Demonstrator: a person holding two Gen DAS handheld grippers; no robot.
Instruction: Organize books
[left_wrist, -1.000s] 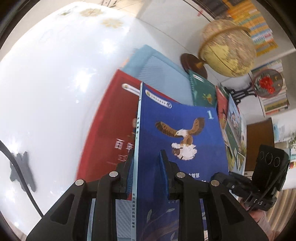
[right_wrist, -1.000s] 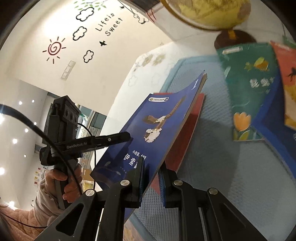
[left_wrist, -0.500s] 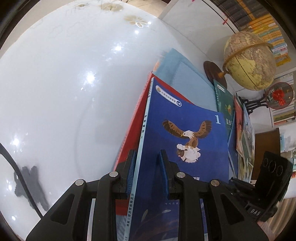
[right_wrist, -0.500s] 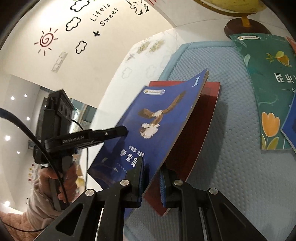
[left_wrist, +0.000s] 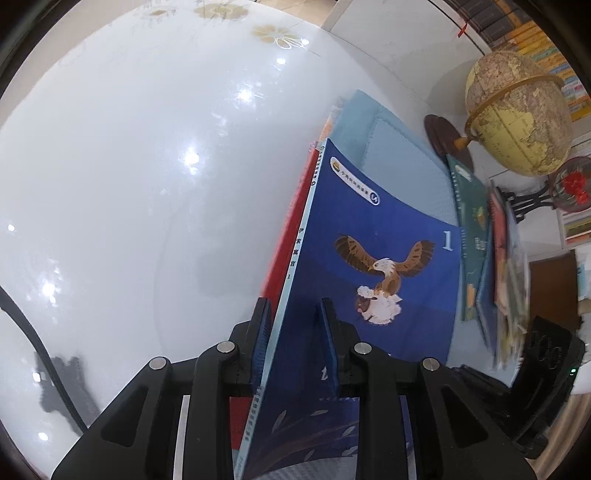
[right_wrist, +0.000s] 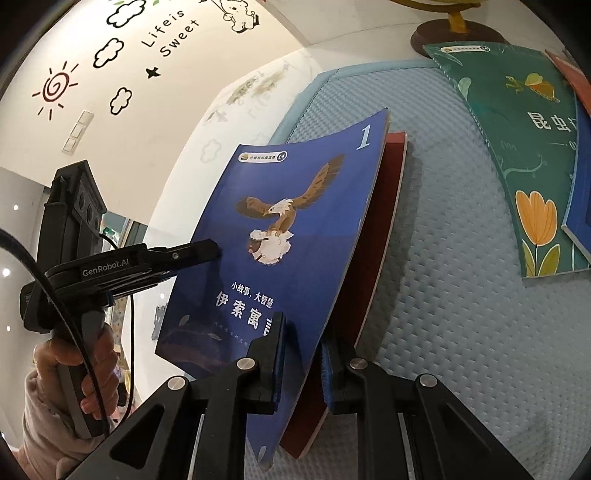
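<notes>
Both my grippers clamp the blue eagle book over the red book.

Left wrist: my left gripper pinches the blue eagle book at its spine edge, above the red book on the blue mat.
Right wrist: my right gripper is closed on the blue cover's lower edge; the red book lies beneath on the mat, a green book well apart.
</notes>
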